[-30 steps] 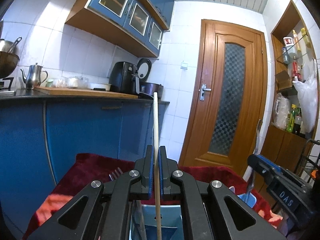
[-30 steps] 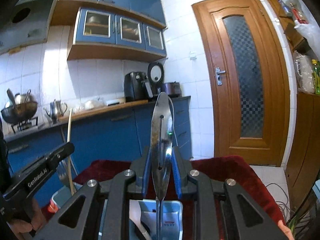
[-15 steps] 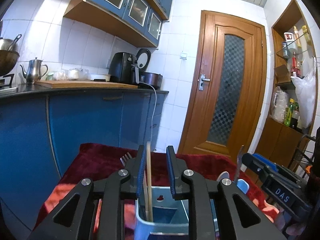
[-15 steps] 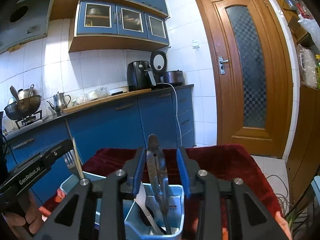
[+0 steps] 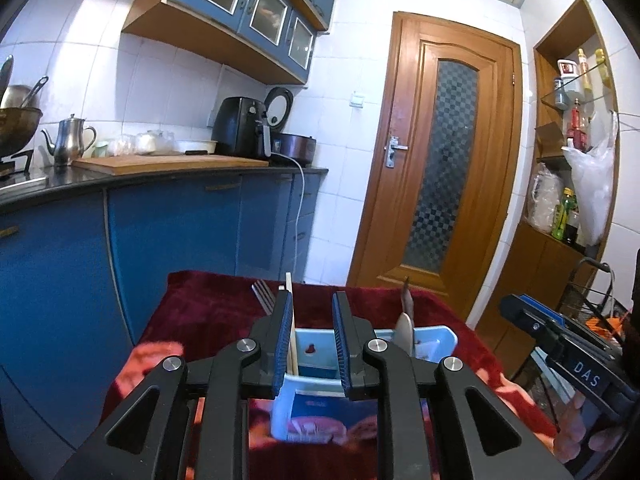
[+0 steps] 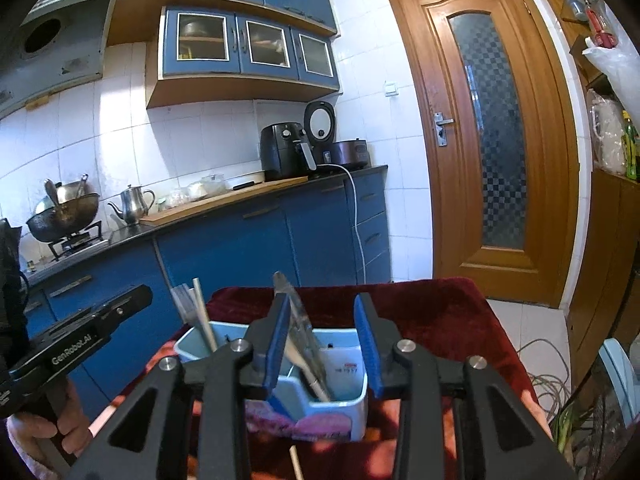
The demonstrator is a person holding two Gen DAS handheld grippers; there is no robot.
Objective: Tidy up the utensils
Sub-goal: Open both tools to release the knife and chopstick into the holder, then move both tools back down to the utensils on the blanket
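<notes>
**At the frame's lower centre: both hand-held grippers spread over the utensil caddy**

Lower middle of the left wrist view: left hand-held gripper (image 5: pixel 313 344), blue pads apart. Jaws opened within the last second and have since held their width. A pale wooden chopstick (image 5: pixel 291 328) stands just inside the left pad; whether it touches the pad I cannot tell. It is not clamped; its lower end sits in the light blue utensil caddy (image 5: pixel 434 340). Fork tines (image 5: pixel 262 298) poke up just left of the chopstick.

Right of the jaws in the same view, a pale spoon handle (image 5: pixel 405 332) and a dark metal tip rise from the caddy's right part.

Lower middle of the right wrist view: right hand-held gripper (image 6: pixel 324 346), pads wide apart, likewise opened within the last second. A metal utensil (image 6: pixel 298 316) leans from the caddy (image 6: pixel 352 400) up past the left pad, free of the grip. A wooden handle lies tilted in the compartment below it. Chopstick (image 6: pixel 204 320) and fork (image 6: pixel 182 300) stand in the caddy's left compartment.

The caddy rests on a dark red cloth (image 6: pixel 440 312) covering the bench.

Lower left of the right wrist view: a hand (image 6: pixel 52 428) holding the other tool. Background: blue cabinets, wooden door (image 6: pixel 496 132).
</notes>
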